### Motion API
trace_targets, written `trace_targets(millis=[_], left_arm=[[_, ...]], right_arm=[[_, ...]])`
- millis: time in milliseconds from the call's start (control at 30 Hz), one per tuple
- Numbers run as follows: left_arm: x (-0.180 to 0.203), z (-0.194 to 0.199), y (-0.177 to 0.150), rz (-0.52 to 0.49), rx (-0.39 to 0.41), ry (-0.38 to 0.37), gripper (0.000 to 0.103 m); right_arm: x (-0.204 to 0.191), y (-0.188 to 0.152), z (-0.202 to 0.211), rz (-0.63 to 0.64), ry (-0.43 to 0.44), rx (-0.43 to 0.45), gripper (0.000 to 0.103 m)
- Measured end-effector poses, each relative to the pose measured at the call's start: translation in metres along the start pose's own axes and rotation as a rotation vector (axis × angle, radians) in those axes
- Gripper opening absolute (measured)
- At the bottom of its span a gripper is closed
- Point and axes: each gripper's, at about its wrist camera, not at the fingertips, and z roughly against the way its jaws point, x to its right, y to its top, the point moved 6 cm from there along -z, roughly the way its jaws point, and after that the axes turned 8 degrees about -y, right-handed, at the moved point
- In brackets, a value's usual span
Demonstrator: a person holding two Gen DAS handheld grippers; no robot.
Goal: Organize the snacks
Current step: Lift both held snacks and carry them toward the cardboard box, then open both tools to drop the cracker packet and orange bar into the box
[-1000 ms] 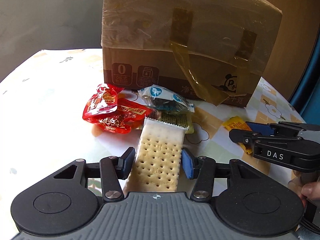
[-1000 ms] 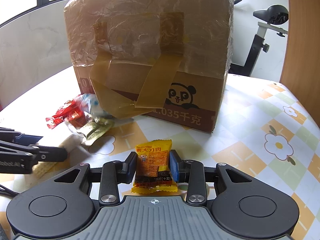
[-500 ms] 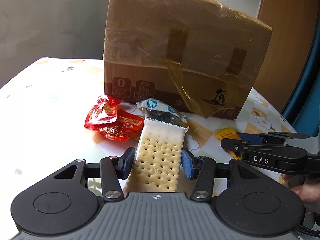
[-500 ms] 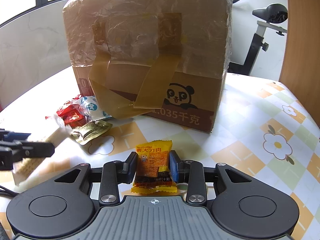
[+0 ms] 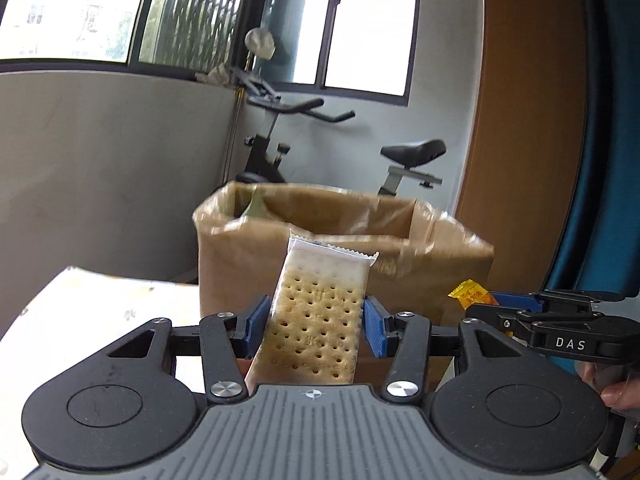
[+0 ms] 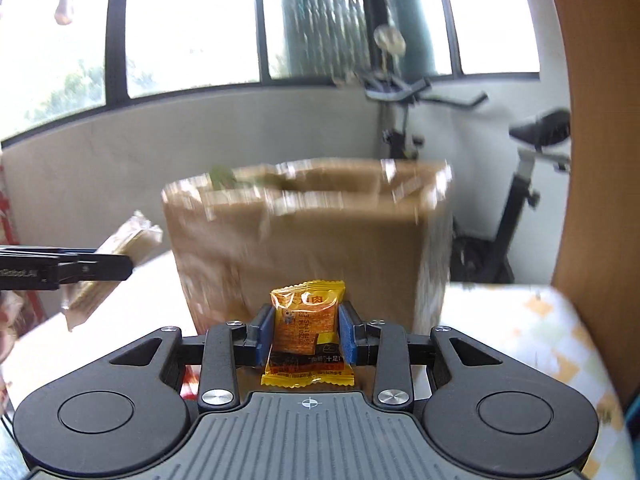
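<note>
left gripper (image 5: 315, 322) clenched on a clear-wrapped cracker pack (image 5: 316, 320), blue pads against both long edges, pack standing up at frame center of the left wrist view with its crimped top end leaning right. right gripper (image 6: 306, 330) clamped on a small yellow-orange snack packet (image 6: 306, 332), pads pressing its sides, low center of the right wrist view. in the left view the right gripper (image 5: 486, 306) shows at the right edge with the yellow packet (image 5: 470, 294) poking out of its tip; a fingertip of the person's hand (image 5: 622, 394) is at lower right. in the right view the left gripper (image 6: 120, 266) comes in from the left edge with the cracker pack (image 6: 114, 260) tilted in it. cardboard box (image 5: 344, 248) sits mid-frame behind both snacks, open at the top, rim wrapped in shiny tape or plastic; inside mostly hidden, only something green (image 5: 252, 208) shows at the left inner corner, can't tell what. same box (image 6: 308, 236) is motion-blurred in the right view, green bit (image 6: 220, 176) at its upper left rim. both snacks are in front of the box, outside it. the box stands on a table (image 5: 100, 304) with a flower-checked cloth (image 6: 520, 332). an exercise bike (image 5: 340, 152) stands behind, under windows.
</note>
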Motion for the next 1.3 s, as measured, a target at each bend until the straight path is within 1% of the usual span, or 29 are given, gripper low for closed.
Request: trace_targets(millis=[67, 167, 267, 333, 433, 533, 700, 833, 867, 900, 933, 967, 1033, 1100, 1233, 1300], left_arm=[[0.004, -0.006, 0.023, -0.008, 0.023, -0.018, 0.053], [0.008, -0.025, 0.052, 0.012, 0.015, -0.045, 0.053], [0.009, -0.055, 0.076, 0.010, -0.002, -0.049, 0.053], [0.006, -0.080, 0.086, 0.025, -0.012, -0.051, 0.053], [0.000, -0.114, 0.095, 0.038, -0.040, -0.031, 0.053], [-0.008, -0.139, 0.093, 0.021, -0.085, 0.014, 0.053], [-0.020, -0.159, 0.079, 0.020, -0.150, 0.047, 0.053], [-0.026, -0.158, 0.067, 0.009, -0.177, 0.038, 0.054], [-0.027, -0.157, 0.065, 0.007, -0.179, 0.042, 0.061], [-0.027, -0.157, 0.065, 0.006, -0.177, 0.042, 0.066], [-0.027, -0.155, 0.065, 0.006, -0.170, 0.040, 0.074], [-0.028, -0.152, 0.067, 0.005, -0.159, 0.037, 0.077], [-0.028, -0.146, 0.071, -0.008, -0.141, 0.030, 0.077], [-0.028, -0.137, 0.074, -0.034, -0.129, 0.028, 0.077], [-0.025, -0.113, 0.079, -0.127, -0.104, 0.043, 0.078], [-0.025, -0.103, 0.081, -0.148, -0.097, 0.057, 0.078]], right_arm=[[0.001, 0.024, 0.001, 0.006, 0.018, 0.029, 0.031], [0.007, 0.056, -0.012, -0.009, 0.012, 0.040, 0.031], [0.013, 0.079, -0.039, -0.011, -0.015, 0.027, 0.031], [0.016, 0.087, -0.060, 0.012, -0.046, -0.006, 0.031], [0.020, 0.090, -0.095, 0.054, -0.113, -0.065, 0.031], [0.027, 0.084, -0.118, 0.058, -0.171, -0.124, 0.031], [0.026, 0.072, -0.130, 0.078, -0.181, -0.165, 0.031], [0.024, 0.067, -0.131, 0.106, -0.181, -0.185, 0.032], [0.023, 0.065, -0.130, 0.116, -0.192, -0.186, 0.032], [0.022, 0.064, -0.129, 0.126, -0.200, -0.188, 0.035], [0.021, 0.062, -0.127, 0.136, -0.204, -0.190, 0.038], [0.020, 0.061, -0.125, 0.144, -0.207, -0.189, 0.040], [0.018, 0.062, -0.119, 0.155, -0.216, -0.173, 0.050], [0.017, 0.062, -0.112, 0.158, -0.228, -0.153, 0.053], [0.009, 0.063, -0.095, 0.168, -0.224, -0.118, 0.054], [0.001, 0.064, -0.085, 0.179, -0.211, -0.095, 0.054]])
